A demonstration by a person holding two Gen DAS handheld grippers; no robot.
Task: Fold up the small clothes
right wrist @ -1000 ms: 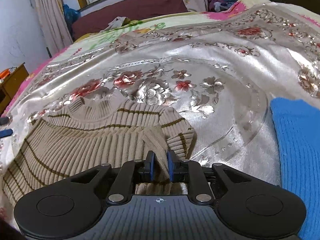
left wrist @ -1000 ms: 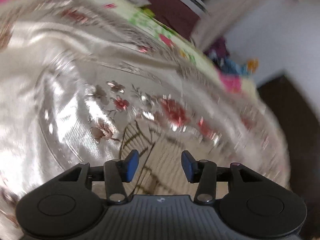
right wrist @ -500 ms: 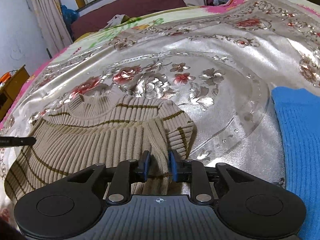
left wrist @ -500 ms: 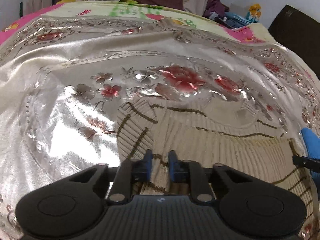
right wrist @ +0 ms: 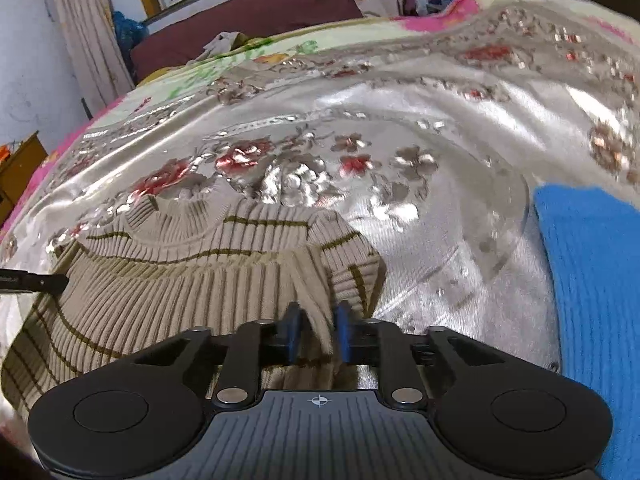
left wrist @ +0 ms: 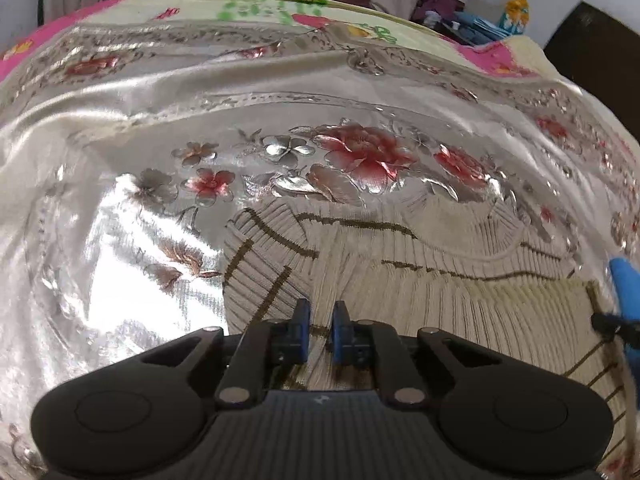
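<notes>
Silvery satin bedspread (left wrist: 132, 288) with embossed red and silver flowers covers the bed (right wrist: 460, 128) across both views; a pink and cream floral blanket (left wrist: 280, 12) lies beyond it, and a dark maroon headboard (right wrist: 256, 12) with a window above stands at the far end; a beige ribbed sweater (left wrist: 460, 300) with thin brown stripes lies flat on the satin, collar toward the headboard, both sleeves folded in over the body. From the left wrist view, the left gripper (left wrist: 319, 330) sits low over the sweater's folded left sleeve, its blue pads (left wrist: 303, 328) drawn close with a ridge of the beige knit pinched between them. From the right wrist view, the right gripper (right wrist: 316, 334) is at the sweater's (right wrist: 168, 280) opposite side; its blue pads (right wrist: 293, 332) are narrowly parted with a raised fold of the knit standing between them, and whether they press it cannot be told for certain. A bright blue knit garment (right wrist: 592, 280) lies on the satin to the right of the sweater, near but apart from it; its edge shows at the right margin of the left wrist view (left wrist: 626, 284).
</notes>
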